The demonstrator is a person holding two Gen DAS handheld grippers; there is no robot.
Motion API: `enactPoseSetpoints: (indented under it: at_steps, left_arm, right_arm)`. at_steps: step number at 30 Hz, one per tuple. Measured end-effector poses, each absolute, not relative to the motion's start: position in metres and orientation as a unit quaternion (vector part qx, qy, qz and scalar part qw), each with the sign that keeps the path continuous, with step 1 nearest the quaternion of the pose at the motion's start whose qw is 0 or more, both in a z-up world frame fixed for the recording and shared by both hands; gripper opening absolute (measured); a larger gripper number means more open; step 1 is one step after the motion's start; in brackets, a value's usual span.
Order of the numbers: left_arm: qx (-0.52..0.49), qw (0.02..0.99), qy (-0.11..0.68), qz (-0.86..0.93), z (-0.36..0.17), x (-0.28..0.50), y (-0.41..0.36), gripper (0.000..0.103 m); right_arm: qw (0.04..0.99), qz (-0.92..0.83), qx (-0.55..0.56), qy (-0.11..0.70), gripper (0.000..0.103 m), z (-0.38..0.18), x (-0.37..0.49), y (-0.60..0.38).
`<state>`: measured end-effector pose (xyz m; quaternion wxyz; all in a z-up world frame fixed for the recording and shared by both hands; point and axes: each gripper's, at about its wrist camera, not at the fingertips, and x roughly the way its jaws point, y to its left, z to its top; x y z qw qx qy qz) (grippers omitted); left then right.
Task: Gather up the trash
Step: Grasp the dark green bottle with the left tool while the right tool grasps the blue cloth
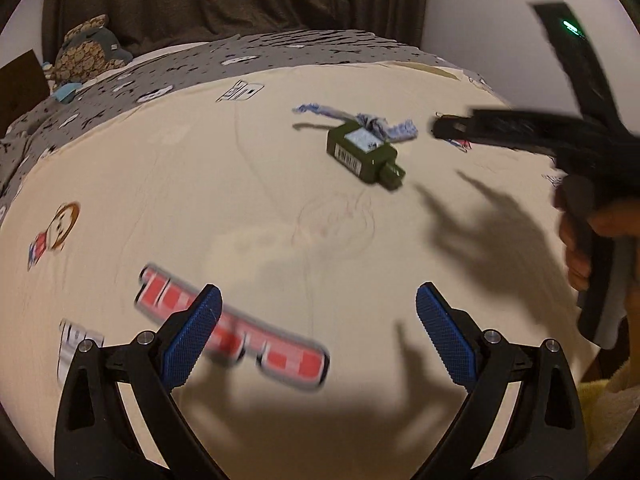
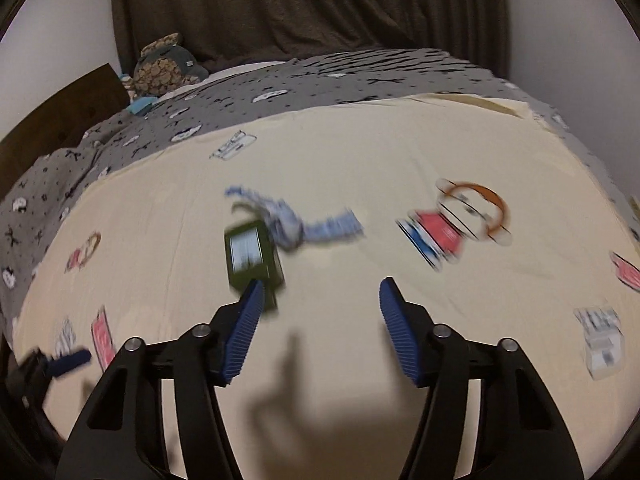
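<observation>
A dark green square bottle with a white label lies on its side on the cream printed bedsheet. A crumpled blue-and-white wrapper lies right behind it. My left gripper is open and empty, well short of both. My right gripper is open and empty; the bottle lies just beyond its left fingertip and the wrapper a little farther. The right gripper also shows in the left wrist view, blurred, to the right of the bottle.
A grey patterned duvet covers the far half of the bed, with a stuffed toy at the far left. A dark curtain hangs behind. A wooden headboard stands at the left. Something yellow lies at the right edge.
</observation>
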<state>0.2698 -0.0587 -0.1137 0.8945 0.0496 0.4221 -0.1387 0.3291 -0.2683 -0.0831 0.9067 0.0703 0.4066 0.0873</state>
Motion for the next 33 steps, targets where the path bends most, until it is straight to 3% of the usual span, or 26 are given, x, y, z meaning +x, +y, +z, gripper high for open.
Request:
enactPoseSetpoints:
  at_steps: [14,16,18,25,33]
  left_arm:
    - [0.05,0.893,0.423,-0.149,-0.123,0.323,-0.074,0.093]
    - [0.048,0.891,0.426,-0.149,-0.126,0.329,-0.076,0.093]
    - [0.045,0.89,0.427,-0.15,-0.128,0.335,-0.079,0.093]
    - [0.032,0.89,0.425,-0.161,-0.123,0.359,-0.102,0.093]
    - [0.037,0.891,0.431,-0.14,-0.125,0.402,-0.135,0.092]
  right_arm:
    - [0.873,0.114,0.074,0.468,0.042,-0.124,0.415,-0.24]
    - [0.87,0.125,0.079,0.47,0.02,-0.124,0.416,-0.24]
    - [0.873,0.124,0.065,0.468,0.017,-0.12,0.415,-0.239]
    - [0.9,0.075,0.03,0.428,0.016,-0.081,0.394,-0.276]
    - [0.907,0.043,0.029,0.417,0.016,-0.075,0.373,-0.325]
